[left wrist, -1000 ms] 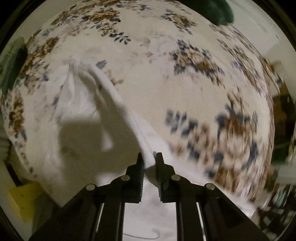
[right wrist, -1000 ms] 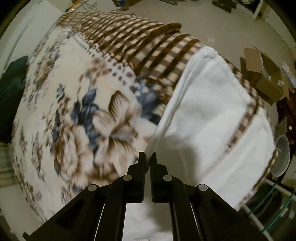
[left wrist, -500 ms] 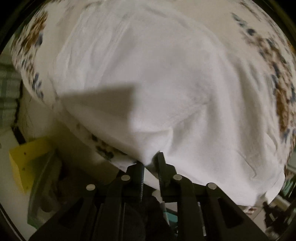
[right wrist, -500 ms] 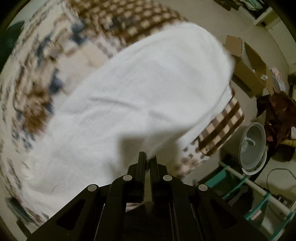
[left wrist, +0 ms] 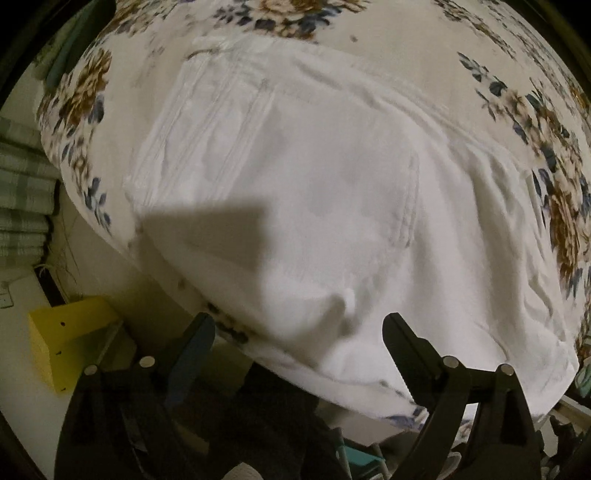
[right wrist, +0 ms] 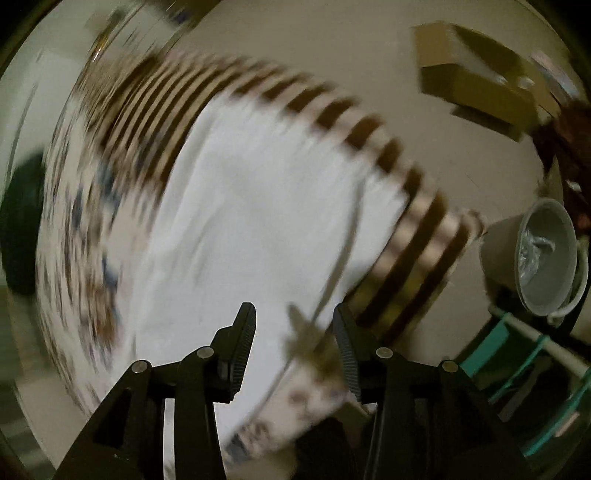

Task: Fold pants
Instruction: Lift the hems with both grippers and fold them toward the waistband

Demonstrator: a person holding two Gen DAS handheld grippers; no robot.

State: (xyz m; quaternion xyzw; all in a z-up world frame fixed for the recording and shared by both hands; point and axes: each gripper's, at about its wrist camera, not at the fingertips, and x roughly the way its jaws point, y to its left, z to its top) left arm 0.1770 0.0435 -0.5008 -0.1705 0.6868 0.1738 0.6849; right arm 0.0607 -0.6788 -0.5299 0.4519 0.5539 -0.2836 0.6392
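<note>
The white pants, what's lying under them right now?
The white cotton pants lie on a cream floral blanket with a brown checked border. Whatever is directly beneath the fabric is covered.

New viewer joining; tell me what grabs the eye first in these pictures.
The white pants dominate, spread flat over the floral blanket in the middle of both views. Below them, the left gripper and right gripper stand open, holding nothing.
</note>
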